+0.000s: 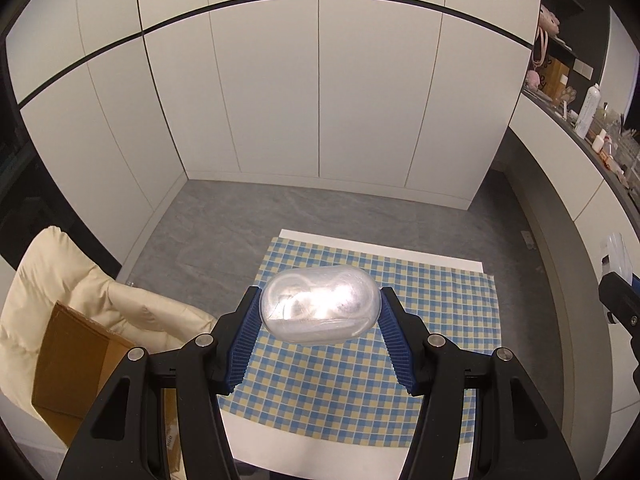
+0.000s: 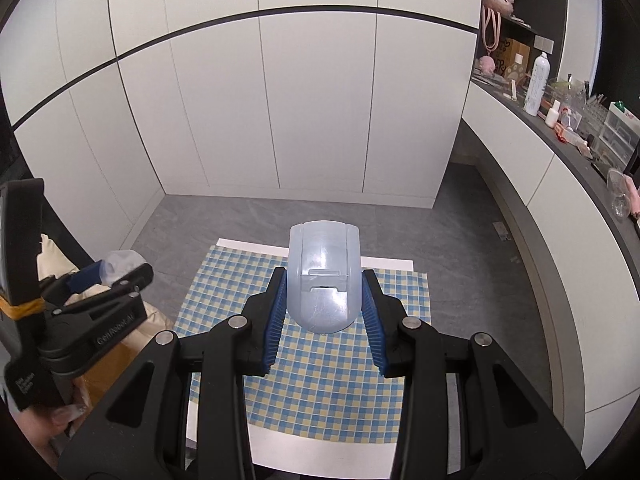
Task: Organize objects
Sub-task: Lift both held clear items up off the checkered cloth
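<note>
A clear oval lid point(image 1: 319, 307) is clamped between the blue pads point(image 1: 245, 334) of the left gripper point(image 1: 319, 310), held up in the air above the checked cloth point(image 1: 360, 380). A pale blue box point(image 2: 323, 280), rounded at the top w/ a latch on its face, is pinched the same way by the right gripper point(image 2: 324, 294), also lifted clear of the cloth. Both are gripped at the sides, near the fingertips.

The cloth is laid on a white table point(image 1: 304, 446), bare as far as is seen; grey floor point(image 1: 224, 220) and white cupboard doors point(image 1: 320, 100) are seen beyond its far edge. To the left, a cream cushion point(image 1: 64, 280) and a brown cardboard box point(image 1: 76, 364) sit just beside the table. To the right, a cluttered shelf point(image 2: 568, 120) is well apart. In the right wrist view, the left gripper is seen close at the left, approx. level w/ the right one.

Left jaws: part apart, closed onto the lid. Right jaws: drawn in tight on the blue box.
</note>
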Available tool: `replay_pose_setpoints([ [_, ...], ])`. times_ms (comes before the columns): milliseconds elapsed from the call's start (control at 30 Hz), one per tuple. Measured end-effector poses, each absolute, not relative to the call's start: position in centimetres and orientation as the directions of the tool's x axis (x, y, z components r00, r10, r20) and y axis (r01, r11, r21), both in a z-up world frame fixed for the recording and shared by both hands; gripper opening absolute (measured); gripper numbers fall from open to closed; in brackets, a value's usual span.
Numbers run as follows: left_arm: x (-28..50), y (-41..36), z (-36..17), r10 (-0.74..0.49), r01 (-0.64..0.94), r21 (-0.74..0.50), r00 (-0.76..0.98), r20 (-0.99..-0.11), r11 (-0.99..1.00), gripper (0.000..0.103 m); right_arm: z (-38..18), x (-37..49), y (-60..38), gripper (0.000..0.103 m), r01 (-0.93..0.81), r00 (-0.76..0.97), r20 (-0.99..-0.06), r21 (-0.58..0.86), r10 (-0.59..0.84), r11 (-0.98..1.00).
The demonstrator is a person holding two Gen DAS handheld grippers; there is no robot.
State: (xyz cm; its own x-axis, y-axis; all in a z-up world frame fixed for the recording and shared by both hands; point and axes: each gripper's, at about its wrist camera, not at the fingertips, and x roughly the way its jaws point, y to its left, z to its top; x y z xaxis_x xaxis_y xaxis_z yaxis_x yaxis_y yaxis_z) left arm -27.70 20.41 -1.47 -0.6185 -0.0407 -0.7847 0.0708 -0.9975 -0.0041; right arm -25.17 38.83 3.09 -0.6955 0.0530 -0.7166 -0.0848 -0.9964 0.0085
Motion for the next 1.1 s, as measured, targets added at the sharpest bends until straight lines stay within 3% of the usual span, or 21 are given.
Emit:
replay_pose_setpoints([
  [633,-25.1,19.5,0.1,-0.027,0.057,-0.013,-0.644,-0.764,-0.998,0.058,3.6,-23.7,37.4,0.038,-0.069,-0.694,-0.718,-0.008,0.053,-0.998],
  [1100,-19.4,19.8,-0.6,-0.008,-0.012,0.021,-0.637,-0.771,-1.0,0.058,1.1,-18.0,36.0,0.038,-0.072,-0.674,-0.736,-0.024,0.066,-0.997],
])
